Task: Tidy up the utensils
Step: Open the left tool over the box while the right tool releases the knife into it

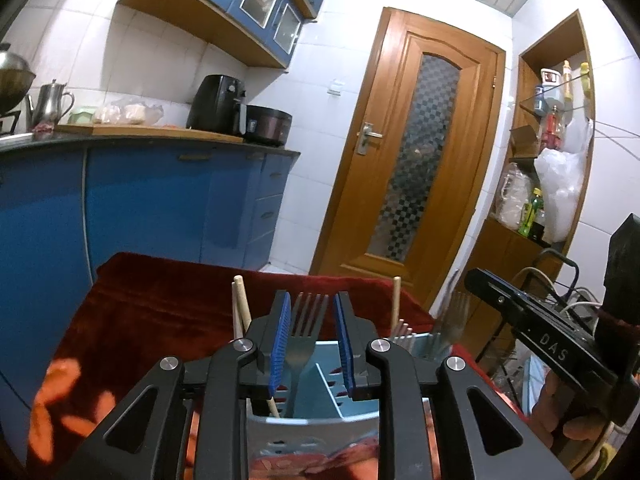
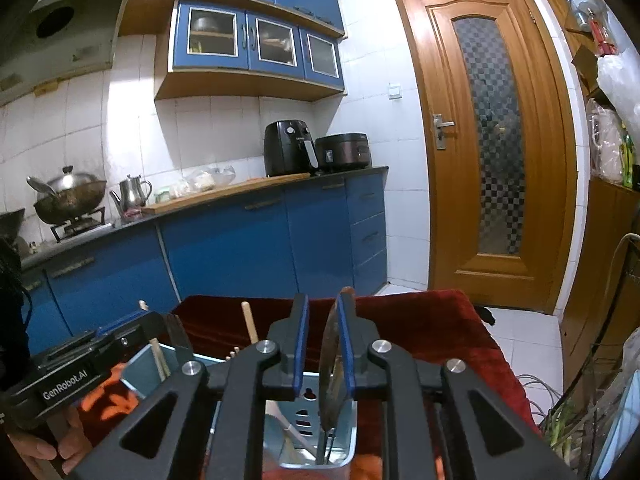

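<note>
A light-blue utensil holder [image 1: 344, 396] stands on a red cloth [image 1: 160, 312]. In the left wrist view my left gripper [image 1: 310, 340] is open around a metal fork [image 1: 304, 332] that stands upright in the holder, tines up; the pads do not touch it. Wooden chopsticks [image 1: 240, 308] and more forks [image 1: 452, 320] stand in other compartments. In the right wrist view my right gripper [image 2: 324, 344] is open over the holder [image 2: 316, 432]; a spoon [image 2: 330, 364] stands in it, leaning against the right pad.
The red cloth [image 2: 420, 332] covers the table. Blue kitchen cabinets [image 1: 140, 208], a counter with an air fryer [image 2: 290, 148] and a wooden door [image 2: 492, 140] lie behind. A wire rack and cables [image 2: 600, 360] are to the right.
</note>
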### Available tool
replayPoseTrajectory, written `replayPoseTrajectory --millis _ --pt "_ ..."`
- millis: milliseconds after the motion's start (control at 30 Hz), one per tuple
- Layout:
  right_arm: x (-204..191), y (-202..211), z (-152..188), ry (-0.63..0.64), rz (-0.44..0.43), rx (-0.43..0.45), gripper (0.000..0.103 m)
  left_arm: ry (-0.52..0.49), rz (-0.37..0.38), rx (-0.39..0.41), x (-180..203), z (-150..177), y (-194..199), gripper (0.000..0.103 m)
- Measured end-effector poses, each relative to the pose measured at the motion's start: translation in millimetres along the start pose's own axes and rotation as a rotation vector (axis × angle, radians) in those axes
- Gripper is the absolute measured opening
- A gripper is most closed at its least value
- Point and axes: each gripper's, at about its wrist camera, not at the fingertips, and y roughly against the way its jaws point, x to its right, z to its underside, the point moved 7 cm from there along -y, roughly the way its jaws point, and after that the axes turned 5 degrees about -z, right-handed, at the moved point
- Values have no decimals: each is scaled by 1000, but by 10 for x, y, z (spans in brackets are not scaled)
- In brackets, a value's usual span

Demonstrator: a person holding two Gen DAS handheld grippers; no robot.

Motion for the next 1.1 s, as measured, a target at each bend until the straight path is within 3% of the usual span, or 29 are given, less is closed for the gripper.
replayPoseTrajectory --millis 533,1100 --pt "-127 584 -20 -77 -46 -32 21 -25 -24 -37 144 31 654 23" --pt "-223 1307 413 -101 -19 -125 23 -56 -10 -155 293 449 1172 24"
